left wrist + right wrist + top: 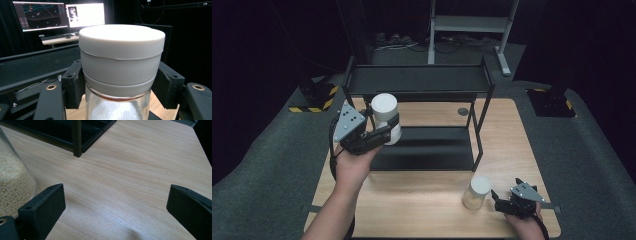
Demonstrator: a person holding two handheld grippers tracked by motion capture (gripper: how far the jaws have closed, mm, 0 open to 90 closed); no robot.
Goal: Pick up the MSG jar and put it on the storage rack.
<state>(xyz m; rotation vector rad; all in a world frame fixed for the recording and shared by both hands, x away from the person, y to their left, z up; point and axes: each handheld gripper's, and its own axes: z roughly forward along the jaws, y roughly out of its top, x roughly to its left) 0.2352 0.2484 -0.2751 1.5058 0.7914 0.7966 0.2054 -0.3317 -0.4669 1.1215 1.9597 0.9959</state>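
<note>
High view: the left gripper point(382, 131) clamps a white-lidded jar point(385, 116), lifted clear of the table point(422, 187) in front of the black rack point(419, 80). The right gripper point(499, 199) rests near the front edge, just beside a second jar point(476, 193).

Left gripper view: both jaws press the jar point(121, 65) below its lid.

Right gripper view: the jaws stand wide apart over bare wood, the second jar point(12, 182) at the left.

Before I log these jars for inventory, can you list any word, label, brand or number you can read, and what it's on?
No text can be read.
Jar held in the left gripper: plain white lid, no label.
Jar on the table: no label visible.
Monitors behind the shelf: whatever is on them is too small and blurred to read.
Floor plates: yellow-black hazard stripes, no words.
</note>
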